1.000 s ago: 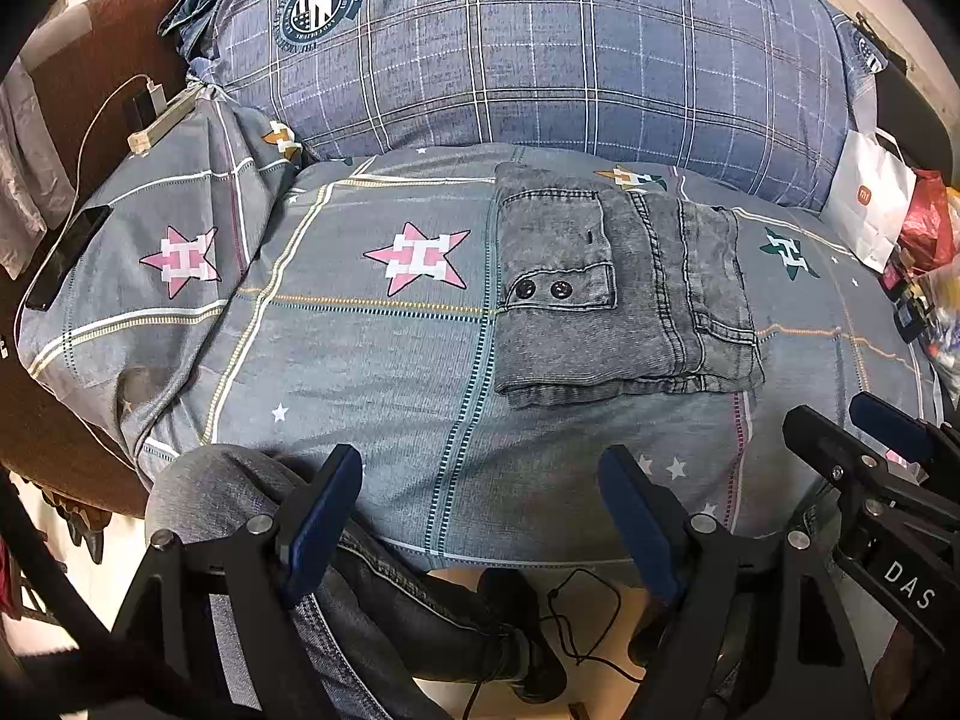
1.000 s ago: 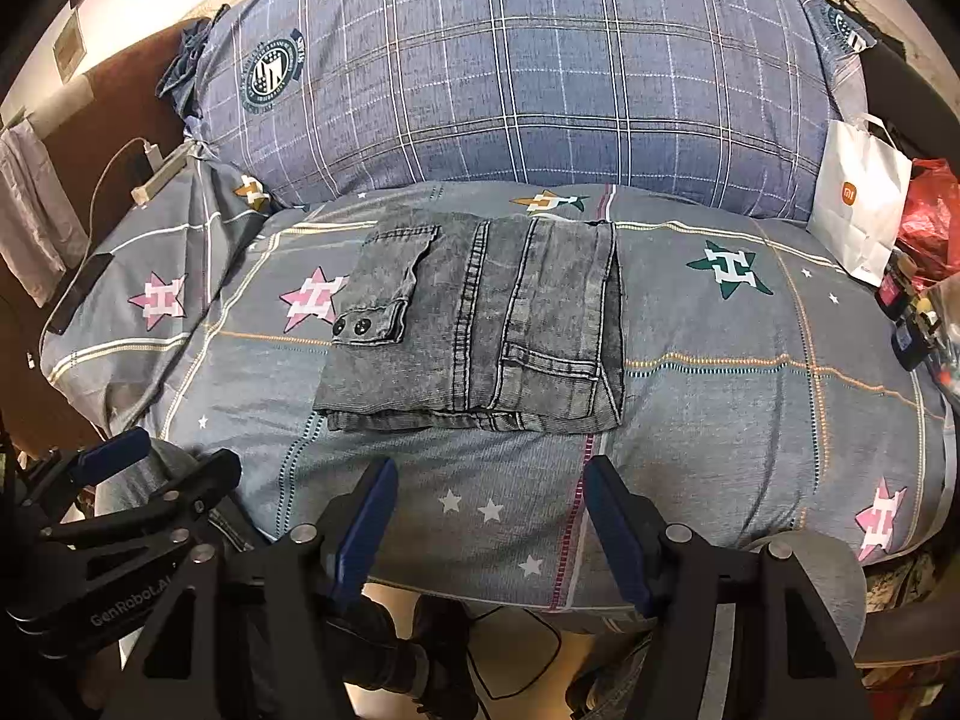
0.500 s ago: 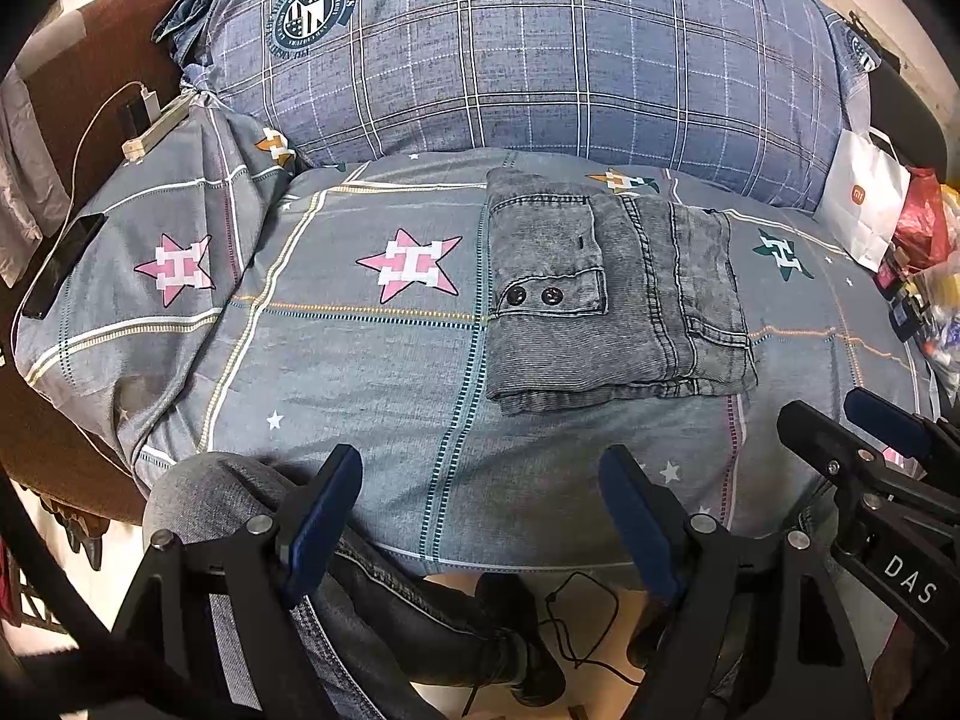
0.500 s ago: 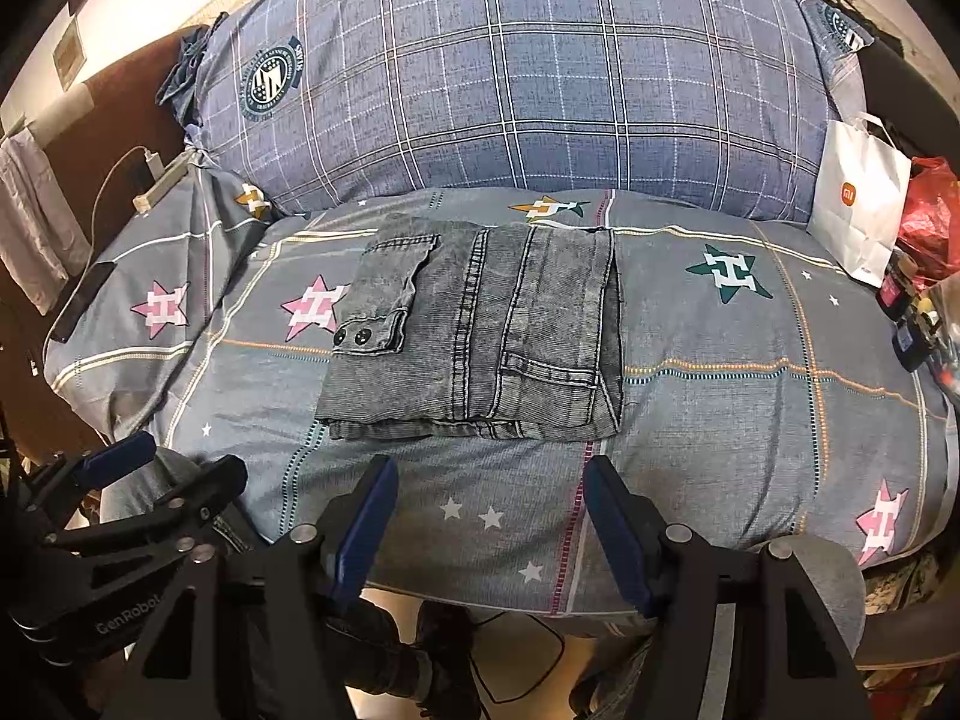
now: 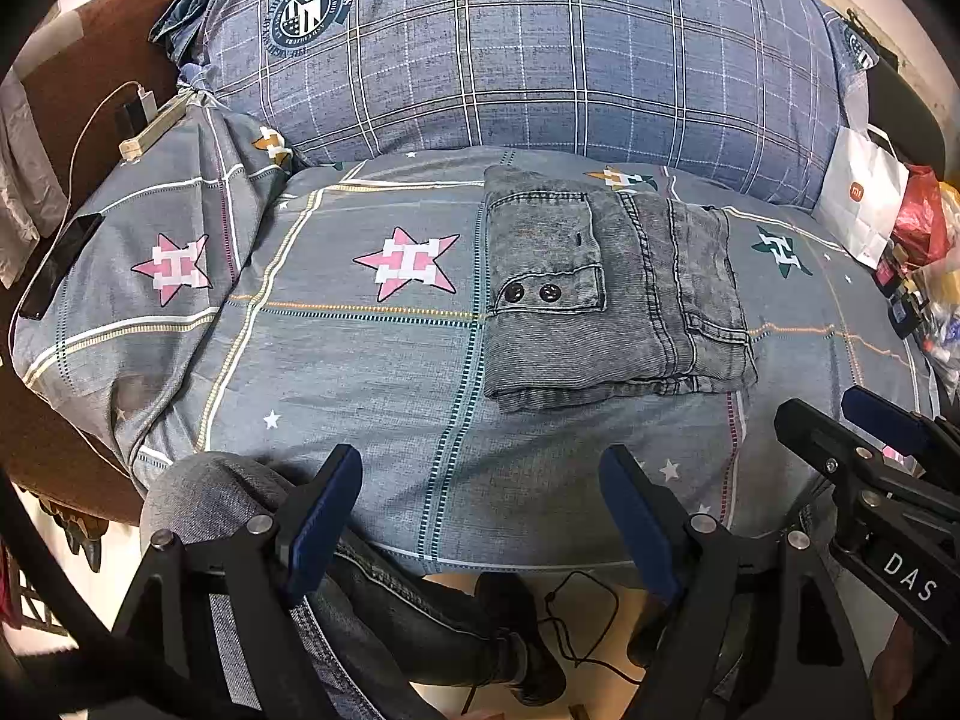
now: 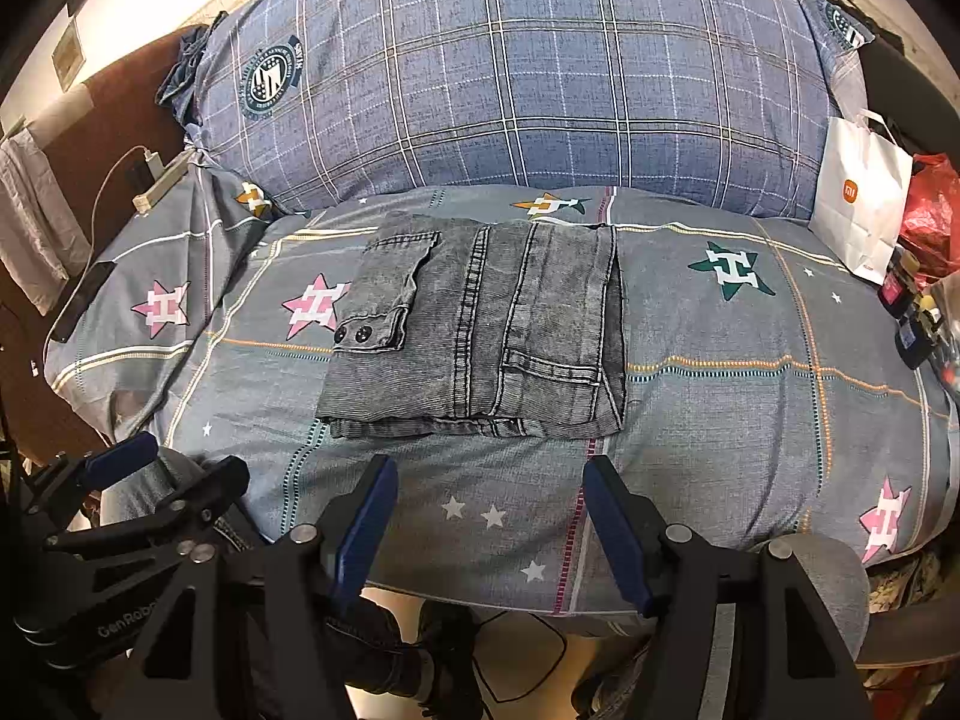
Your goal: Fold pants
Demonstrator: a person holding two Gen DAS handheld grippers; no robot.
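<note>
The grey denim pants lie folded into a compact rectangle on the star-patterned bed sheet, with two dark buttons showing on the left flap. In the right wrist view the pants sit straight ahead, past the fingertips. My left gripper hovers open over the bed's near edge, to the lower left of the pants and apart from them. The right gripper is also open and holds nothing, just short of the pants' near fold. Each gripper shows at the edge of the other's view: the right gripper, the left gripper.
A big blue plaid pillow fills the back of the bed. A white paper bag and a red bag stand at the right. A phone and a power strip lie at the left. The person's knees press against the bed edge.
</note>
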